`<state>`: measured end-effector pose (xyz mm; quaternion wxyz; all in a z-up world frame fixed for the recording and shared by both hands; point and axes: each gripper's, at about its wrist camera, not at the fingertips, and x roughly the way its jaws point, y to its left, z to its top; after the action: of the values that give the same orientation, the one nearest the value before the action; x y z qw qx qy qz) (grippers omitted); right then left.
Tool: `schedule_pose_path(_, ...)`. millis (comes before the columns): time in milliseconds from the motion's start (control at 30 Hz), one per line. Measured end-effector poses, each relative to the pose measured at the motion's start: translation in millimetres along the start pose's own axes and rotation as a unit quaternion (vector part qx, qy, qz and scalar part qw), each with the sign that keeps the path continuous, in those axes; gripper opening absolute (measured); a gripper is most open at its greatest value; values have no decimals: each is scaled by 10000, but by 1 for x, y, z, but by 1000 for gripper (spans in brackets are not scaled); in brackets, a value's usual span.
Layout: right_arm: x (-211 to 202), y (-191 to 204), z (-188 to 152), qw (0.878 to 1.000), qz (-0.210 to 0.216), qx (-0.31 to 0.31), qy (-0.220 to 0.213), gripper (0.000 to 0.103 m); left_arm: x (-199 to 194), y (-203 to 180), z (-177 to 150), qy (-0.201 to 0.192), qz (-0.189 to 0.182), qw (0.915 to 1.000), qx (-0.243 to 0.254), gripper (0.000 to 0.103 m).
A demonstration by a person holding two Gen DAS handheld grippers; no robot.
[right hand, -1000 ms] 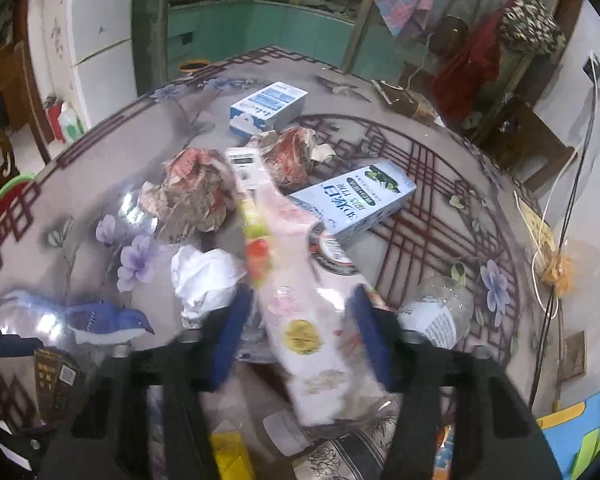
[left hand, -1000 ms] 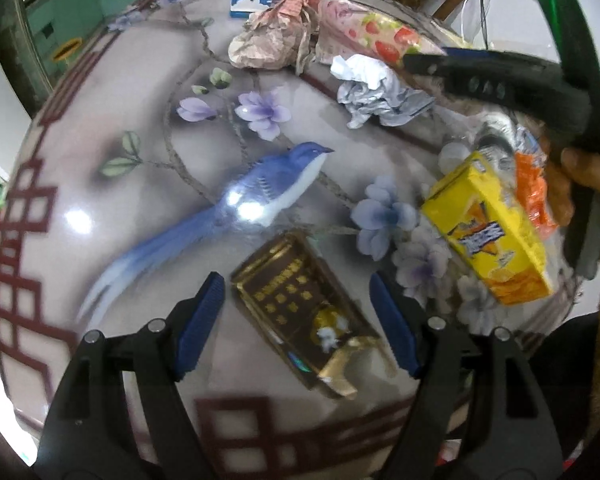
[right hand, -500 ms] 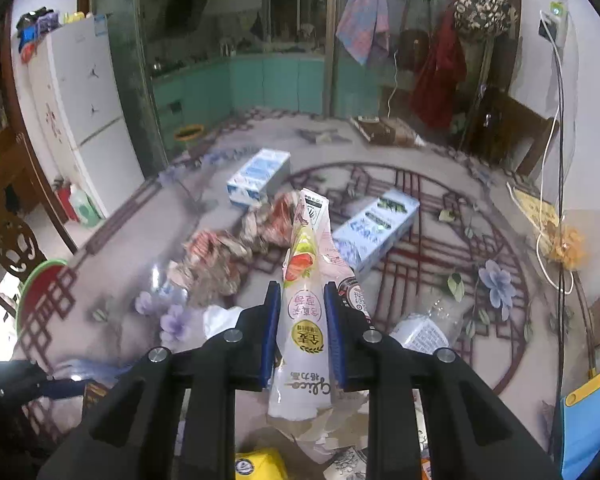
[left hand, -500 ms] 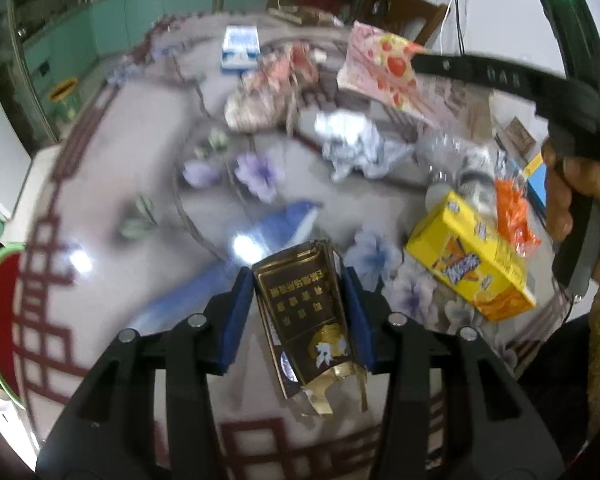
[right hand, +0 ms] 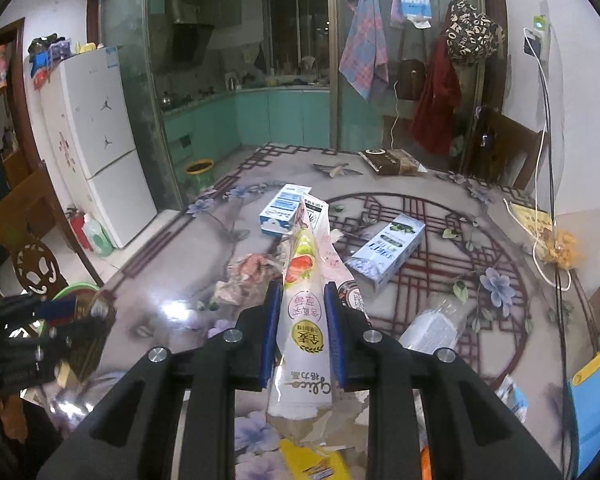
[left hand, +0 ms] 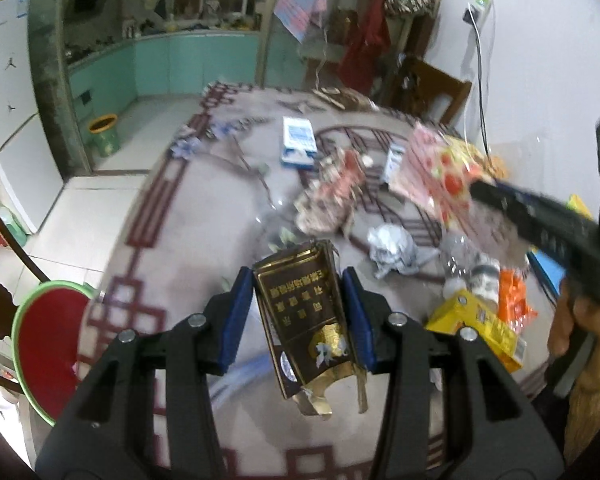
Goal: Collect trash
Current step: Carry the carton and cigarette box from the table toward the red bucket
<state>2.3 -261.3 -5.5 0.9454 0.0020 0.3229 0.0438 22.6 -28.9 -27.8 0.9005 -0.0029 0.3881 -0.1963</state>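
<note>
You are holding two pieces of trash clear of the table [right hand: 440, 184], one in each hand-held gripper. The brown and gold cigarette pack [left hand: 306, 322] is sitting between the blue pads of your left hand-held gripper [left hand: 298, 314], which is pinching it by its long sides; its jaws have just been closing onto it. The pack is crushed, with torn gold foil hanging off its near end, so keep the squeeze steady and avoid tilting, or that loose flap could let it twist out. The pink and white snack wrapper [right hand: 302, 320] is standing upright in your right hand-held gripper [right hand: 300, 332], whose pads are pressed nearly together on its thin film. It is slippery and floppy, with a strawberry print and a long free end pointing away from you, so carry it slowly and keep that tail from dragging through the pile.

Judging by the layout, the carry to a bin comes next; a red basin with a green rim [left hand: 46, 344] is sitting beside the table on your left. Still lying on the table are a yellow carton [left hand: 478, 330], a crumpled white paper ball [left hand: 392, 244] and two blue boxes [right hand: 388, 250].
</note>
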Motion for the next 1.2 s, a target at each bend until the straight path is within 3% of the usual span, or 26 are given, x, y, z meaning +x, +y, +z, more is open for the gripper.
schedule_pose_path(167,-13,19,-8,9999,131,98,16,22,-16,16,4,-170,-33,9997,-198,44)
schedule_pose_path(267,-21,29,-11,9998,154,102,15,7,-27,23,4,-300,-9,9993,-233,44)
schedule_pose_path(367,-26,42,-12,9999,115,27,65,6,-38,31,5,-426,31,9987,-269,44)
schedule_pose_path(467,-14,52,-14,9985,129,-225,491,9,-45,40,5,-498,59,9981,-356,44)
schedule_pose_path(533,-6,58,-18,9967,104,-287,755,40,-49,49,4,-517,50,9976,-449,44)
schedule_pose_path(567,-2,60,-21,9958,78,-335,851,65,-51,53,3,-527,53,9974,-488,44)
schedule_pose_path(667,6,67,-31,9921,99,-429,1176,68,-56,62,1,-547,64,9966,-608,44)
schedule_pose_path(800,13,78,-49,9866,220,-475,1547,83,-61,73,-1,-565,31,9953,-791,45)
schedule_pose_path(900,25,86,-69,9806,189,-531,1876,83,-64,77,-1,-596,42,9947,-835,45)
schedule_pose_path(1067,46,84,-103,9689,424,-71,2436,83,-65,81,-1,-608,66,9942,-888,45)
schedule_pose_path(1133,50,83,-112,9663,489,76,2527,70,-64,81,-1,-597,82,9942,-889,45)
schedule_pose_path(1167,51,82,-114,9658,512,125,2539,59,-64,81,-1,-595,89,9942,-887,45)
schedule_pose_path(1200,51,81,-116,9658,541,174,2529,58,-64,81,-2,-591,98,9943,-883,45)
